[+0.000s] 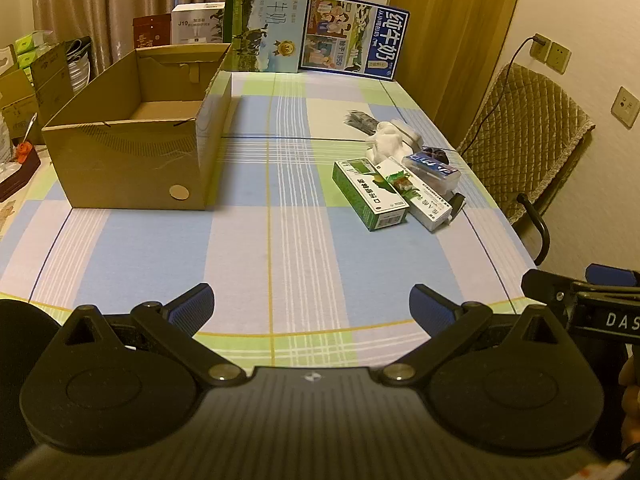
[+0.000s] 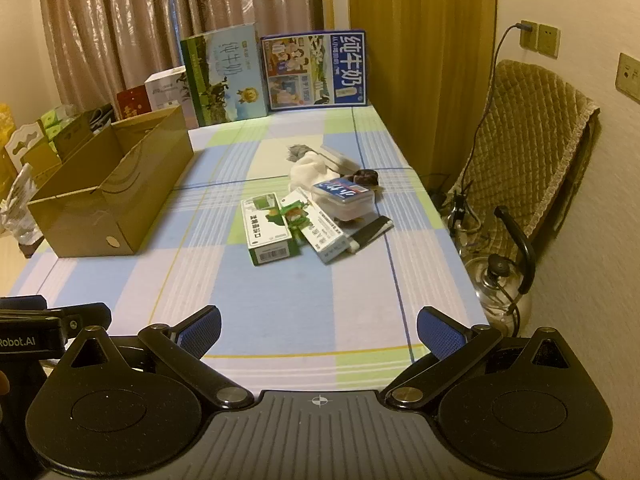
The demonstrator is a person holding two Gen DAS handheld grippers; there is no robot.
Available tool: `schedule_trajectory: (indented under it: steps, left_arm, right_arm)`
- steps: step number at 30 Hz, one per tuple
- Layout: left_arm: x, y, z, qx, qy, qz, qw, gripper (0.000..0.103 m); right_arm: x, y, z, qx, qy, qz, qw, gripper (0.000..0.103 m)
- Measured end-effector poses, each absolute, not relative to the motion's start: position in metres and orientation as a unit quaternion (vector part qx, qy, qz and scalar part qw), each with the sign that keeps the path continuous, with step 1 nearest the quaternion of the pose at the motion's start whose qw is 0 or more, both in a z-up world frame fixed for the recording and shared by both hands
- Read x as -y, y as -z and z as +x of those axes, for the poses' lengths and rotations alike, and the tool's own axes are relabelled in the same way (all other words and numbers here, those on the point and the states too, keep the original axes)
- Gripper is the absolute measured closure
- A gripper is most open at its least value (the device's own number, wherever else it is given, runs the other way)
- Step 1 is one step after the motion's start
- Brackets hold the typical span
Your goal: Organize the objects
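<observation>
Both grippers are hanging over the near edge of the table, side by side, nothing in either one. The left gripper (image 1: 311,308) has its blue-padded fingers (image 1: 192,308) spread wide apart, and the right gripper (image 2: 319,330) is the same, jaws wide with just tablecloth showing between them. You can catch the right one's black body at the right edge of the left wrist view, so they're pretty close together.

Under them is the checked tablecloth (image 2: 280,304), blue, lilac and green squares. Further out on the right half sits the pile of stuff to sort: a green box (image 2: 269,230) lying flat with its barcode end toward the cameras, and a white and green box (image 2: 322,230) just beside it at an angle, with a small green packet (image 2: 295,213) lying where the two meet. A clear plastic case with a blue label (image 2: 345,196) rests on the far part of that white box, a black and white strip (image 2: 370,234) pokes out to the right, and behind all that there's a crumpled white thing (image 2: 310,170) and something small and dark (image 2: 366,177) that I can't make out.

The open cardboard box (image 1: 132,148) is on the left side of the table, well apart from the pile, looks empty from here. Two big milk cartons (image 1: 262,24) stand against the curtain at the far end, and a padded chair (image 2: 532,148) sits off the right edge
</observation>
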State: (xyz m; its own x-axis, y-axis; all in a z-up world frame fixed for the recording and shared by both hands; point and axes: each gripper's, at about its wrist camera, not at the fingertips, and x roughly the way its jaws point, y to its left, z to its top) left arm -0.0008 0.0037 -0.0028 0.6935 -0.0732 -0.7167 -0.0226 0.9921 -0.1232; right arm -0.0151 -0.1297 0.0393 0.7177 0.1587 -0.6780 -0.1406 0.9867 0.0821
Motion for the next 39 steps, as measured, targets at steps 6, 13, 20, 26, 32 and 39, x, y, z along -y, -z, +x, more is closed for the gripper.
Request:
schedule_trajectory:
  steps: [6,13,20,26,32,39]
  left_arm:
    - [-0.0041,0.0026,0.0001,-0.393,0.012,-0.061,0.918,0.001]
    - [-0.0046,0.0033,0.0005,-0.393,0.011,-0.062,0.917,0.001]
    - [-0.0047,0.0043,0.002,-0.394,0.008,-0.063,0.917,0.001]
    - [-0.0046,0.0044,0.0024,-0.394,0.007,-0.063,0.917,0.001]
    - [-0.006,0.0047,0.0036,-0.395,0.006,-0.063,0.917,0.001]
    - [-0.0067,0.0049,0.0038,-0.395,0.003,-0.064,0.916,0.001]
  right_arm:
    - [0.1308,-0.0405,-0.0139,-0.368,-0.08,0.014,0.926,0.002]
    - [0.1311,-0.0402,-0.0136,-0.368,-0.08,0.015,0.926,0.002]
    - [0.1315,-0.0398,-0.0131,-0.37,-0.08,0.015,0.925,0.002]
    - [0.1309,-0.0384,-0.0125,-0.371,-0.079,0.017,0.925,0.002]
    - [0.1314,-0.0373,-0.0122,-0.372,-0.079,0.018,0.925,0.002]
    - [0.1348,-0.0353,-0.0115,-0.374,-0.078,0.023,0.924,0.002]
